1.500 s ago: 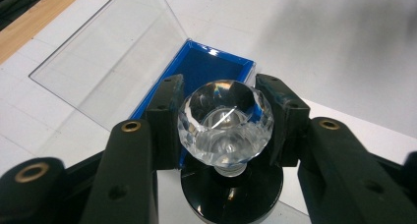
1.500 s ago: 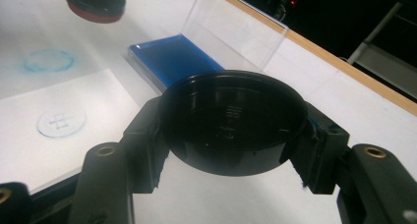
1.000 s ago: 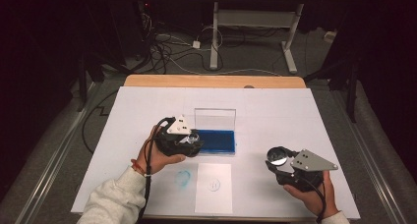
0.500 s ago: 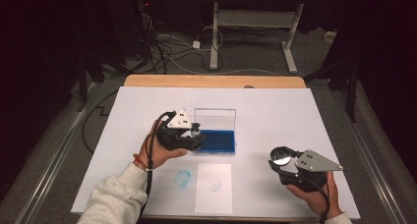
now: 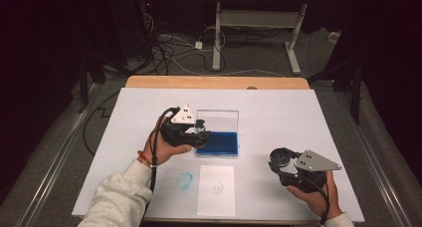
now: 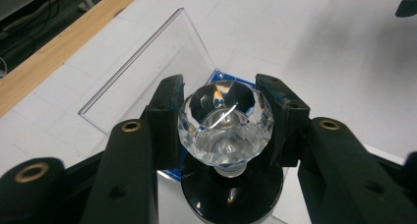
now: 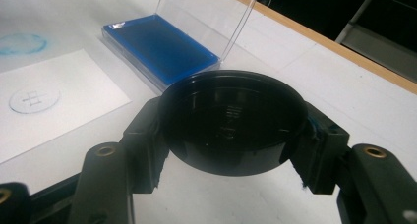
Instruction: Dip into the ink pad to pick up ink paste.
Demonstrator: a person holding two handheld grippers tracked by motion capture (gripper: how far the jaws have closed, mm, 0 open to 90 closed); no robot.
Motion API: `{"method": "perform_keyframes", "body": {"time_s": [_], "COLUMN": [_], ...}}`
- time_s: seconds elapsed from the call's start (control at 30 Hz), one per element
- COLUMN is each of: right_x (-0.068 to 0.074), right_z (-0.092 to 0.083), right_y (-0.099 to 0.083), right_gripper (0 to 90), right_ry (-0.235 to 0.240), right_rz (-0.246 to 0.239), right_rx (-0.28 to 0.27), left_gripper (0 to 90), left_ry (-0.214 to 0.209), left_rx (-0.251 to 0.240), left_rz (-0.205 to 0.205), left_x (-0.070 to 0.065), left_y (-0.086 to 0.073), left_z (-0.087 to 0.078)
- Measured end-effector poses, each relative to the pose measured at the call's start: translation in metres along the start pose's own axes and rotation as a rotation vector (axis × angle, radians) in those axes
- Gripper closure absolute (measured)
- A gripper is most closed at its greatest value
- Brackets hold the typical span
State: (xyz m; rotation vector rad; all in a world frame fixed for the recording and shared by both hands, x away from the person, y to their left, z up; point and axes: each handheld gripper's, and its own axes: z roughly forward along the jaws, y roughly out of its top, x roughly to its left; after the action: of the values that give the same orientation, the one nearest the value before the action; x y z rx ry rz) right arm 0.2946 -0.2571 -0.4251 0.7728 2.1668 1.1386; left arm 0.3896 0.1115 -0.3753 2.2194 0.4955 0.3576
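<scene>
At table centre, over the left end of the ink pad:

- Item 1: left gripper (image 5: 199, 131), jaws clamped on the faceted clear knob of a stamp (image 6: 223, 121). Black round base of the stamp hanging below the knob, face downward, at or just above the blue ink pad (image 5: 222, 143); contact with the pad not to be told.
- Item 2: ink pad in a clear case, lid (image 5: 219, 119) raised upright along its far side.
- Item 3: right gripper (image 5: 280, 160), near the table's front right corner, well apart from the pad, jaws closed on a black round cap (image 7: 231, 126), hollow side facing the camera, held off the table (image 5: 308, 112).
- Item 4: white paper sheet (image 5: 218, 207) at the front edge, just in front of the pad, bearing one faint circular mark (image 5: 217, 187).
- Item 5: blue smudge (image 5: 185, 179) on the table, just left of the sheet.

Step in hand, by judgement: inking the stamp face on the pad.

Next move, by judgement: a flat press into the blue for even ink, a straight lift clear of the case, then a short carry toward the front edge and a level press onto a bare part of the sheet. Grip on the slippery facets to be kept firm; cap to be kept aside until stamping ends.
</scene>
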Motion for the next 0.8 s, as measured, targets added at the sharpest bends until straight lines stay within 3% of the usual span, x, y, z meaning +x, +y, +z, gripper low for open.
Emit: {"method": "perform_keyframes", "body": {"time_s": [0.43, 0.8], "right_x": [0.002, 0.001], "right_z": [0.000, 0.002], "right_y": [-0.004, -0.007], "right_gripper": [38.8, 38.8], "right_ry": [-0.006, -0.010], "right_rz": [0.000, 0.009], "right_rx": [0.013, 0.030], "left_gripper": [54.6, 54.6], "left_ry": [-0.009, -0.013], "left_rx": [0.014, 0.013], "left_rz": [0.033, -0.008], "left_x": [-0.006, 0.003], "left_y": [0.012, 0.009], "left_z": [0.020, 0.041]}}
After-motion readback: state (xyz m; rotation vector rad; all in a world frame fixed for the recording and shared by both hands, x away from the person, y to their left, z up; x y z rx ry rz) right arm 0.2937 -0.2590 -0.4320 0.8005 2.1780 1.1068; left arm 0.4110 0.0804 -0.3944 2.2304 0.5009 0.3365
